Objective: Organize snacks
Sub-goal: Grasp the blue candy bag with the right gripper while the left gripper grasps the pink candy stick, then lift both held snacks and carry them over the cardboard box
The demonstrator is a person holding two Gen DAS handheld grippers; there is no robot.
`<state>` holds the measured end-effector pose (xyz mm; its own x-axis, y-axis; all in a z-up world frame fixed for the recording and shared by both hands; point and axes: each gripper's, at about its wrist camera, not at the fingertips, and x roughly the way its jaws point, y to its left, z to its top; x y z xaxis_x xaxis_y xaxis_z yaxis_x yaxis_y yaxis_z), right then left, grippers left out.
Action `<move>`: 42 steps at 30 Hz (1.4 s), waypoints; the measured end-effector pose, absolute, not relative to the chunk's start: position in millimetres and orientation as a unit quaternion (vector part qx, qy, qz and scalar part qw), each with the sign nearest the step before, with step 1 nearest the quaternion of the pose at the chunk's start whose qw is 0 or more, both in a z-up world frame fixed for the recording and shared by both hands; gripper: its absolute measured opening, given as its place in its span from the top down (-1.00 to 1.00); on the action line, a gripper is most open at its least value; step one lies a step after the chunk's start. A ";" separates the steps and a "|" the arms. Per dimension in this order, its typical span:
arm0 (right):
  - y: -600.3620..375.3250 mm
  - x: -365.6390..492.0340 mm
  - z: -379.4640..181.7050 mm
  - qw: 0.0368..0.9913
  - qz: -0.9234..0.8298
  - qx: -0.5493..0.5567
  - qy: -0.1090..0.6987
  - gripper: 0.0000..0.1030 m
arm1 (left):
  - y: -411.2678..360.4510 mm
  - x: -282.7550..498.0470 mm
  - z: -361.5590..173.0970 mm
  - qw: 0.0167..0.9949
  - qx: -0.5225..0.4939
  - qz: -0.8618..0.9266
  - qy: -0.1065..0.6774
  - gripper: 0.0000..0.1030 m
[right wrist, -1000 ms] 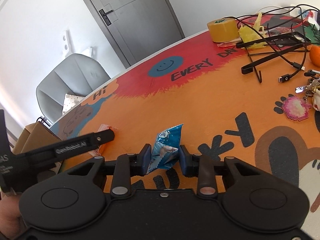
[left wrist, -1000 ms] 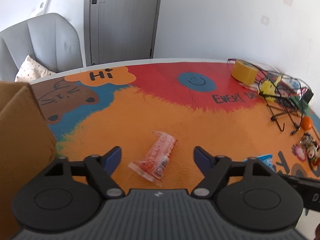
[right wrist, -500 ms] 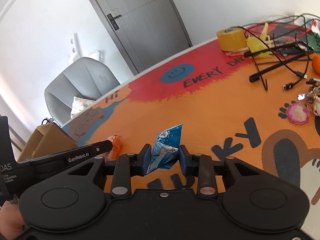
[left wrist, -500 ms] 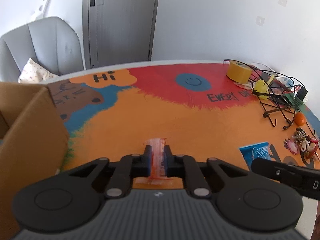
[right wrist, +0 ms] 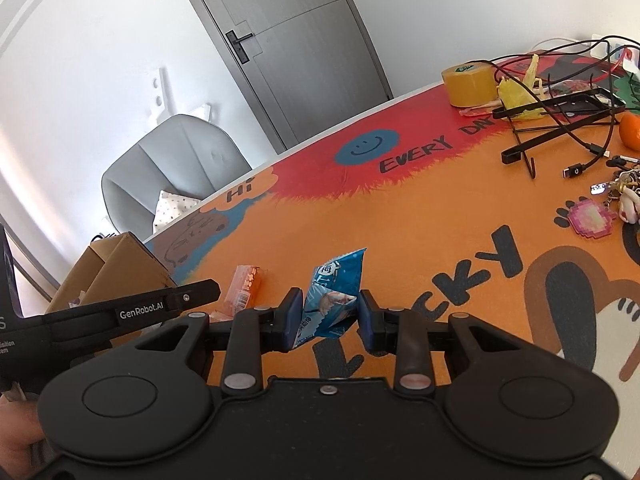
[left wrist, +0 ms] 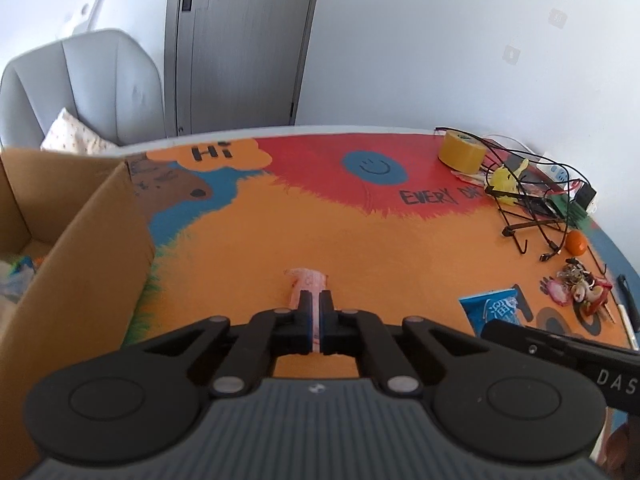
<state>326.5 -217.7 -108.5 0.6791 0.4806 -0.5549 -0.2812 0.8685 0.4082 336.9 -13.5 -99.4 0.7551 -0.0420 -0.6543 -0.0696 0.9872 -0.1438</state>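
both grippers (left wrist: pixel 316 316) (right wrist: pixel 329 316) now clamp snack packets (left wrist: pixel 308 282) (right wrist: pixel 332 300), lifted.

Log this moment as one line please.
left gripper: shut on orange snack packet | right gripper: shut on blue snack packet

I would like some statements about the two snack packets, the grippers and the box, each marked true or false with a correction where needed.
1. The left gripper is shut on the orange snack packet. True.
2. The right gripper is open and holds nothing. False: it is shut on the blue snack packet.
3. The cardboard box stands at the left edge of the left wrist view. True.
4. The yellow tape roll is inside the box. False: it stands on the table, at the far right beside the cables.
5. The orange fruit lies on the table. True.
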 end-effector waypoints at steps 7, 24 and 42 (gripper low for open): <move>-221.8 330.4 -113.2 0.904 0.205 0.149 0.344 0.39 | -21.2 353.0 -108.9 0.932 -0.058 0.019 0.357 -0.16; -230.4 348.7 -126.2 0.900 0.191 0.165 0.355 0.40 | -25.0 371.5 -133.0 0.921 -0.034 0.032 0.386 0.64; -213.0 335.4 -119.4 0.907 0.182 0.144 0.351 -0.04 | -3.9 317.4 -77.8 0.945 -0.062 0.023 0.321 0.66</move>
<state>335.4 -213.0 -119.4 0.6868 0.4324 -0.5842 -0.2295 0.8917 0.3902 317.4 -3.9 -77.8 0.7927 0.0029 -0.6096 -0.0829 0.9912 -0.1031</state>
